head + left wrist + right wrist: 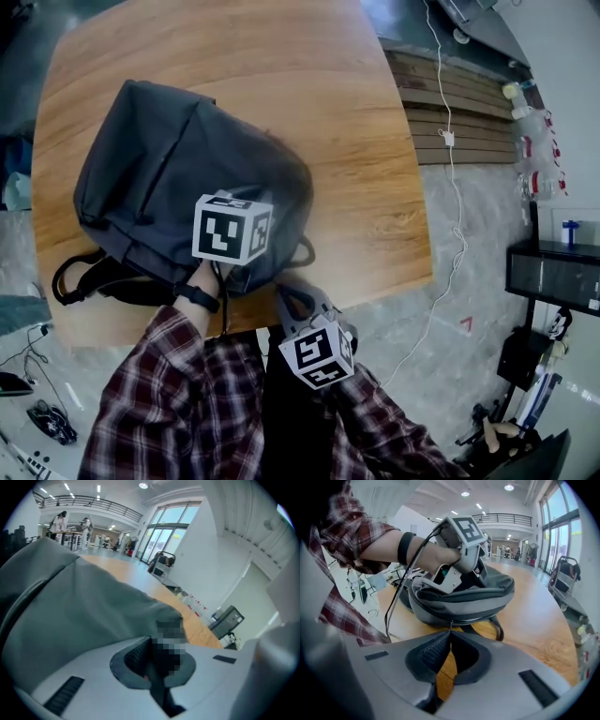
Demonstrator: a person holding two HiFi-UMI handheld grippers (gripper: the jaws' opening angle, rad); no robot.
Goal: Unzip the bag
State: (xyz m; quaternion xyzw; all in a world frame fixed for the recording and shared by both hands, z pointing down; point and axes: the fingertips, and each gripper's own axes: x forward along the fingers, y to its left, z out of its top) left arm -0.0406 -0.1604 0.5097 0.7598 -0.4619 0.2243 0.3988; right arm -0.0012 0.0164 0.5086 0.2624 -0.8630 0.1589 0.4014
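A blurred patch is lying over the tips of the left gripper (151, 645) in its own view, so the grip is hard to read. The fingers are pressing together and dark material of the bag (70, 606) is sitting between them, but which part of it I cannot tell. In the head view the marker cubes are covering most of both pairs of fingers. Only the right gripper view is showing the right gripper (450, 637) pinching the thin zipper pull (450, 624) at the bag's near lower edge, its fingers pressed together on it. That view is also showing the person's hand (440, 557) holding the left gripper on the bag's top. The grey bag is lying on the wooden worktop (319, 84), near the front edge, its straps (89, 281) resting beside the checked sleeve (159, 403). A white cable (457, 197) is running over the floor at the right, well apart.
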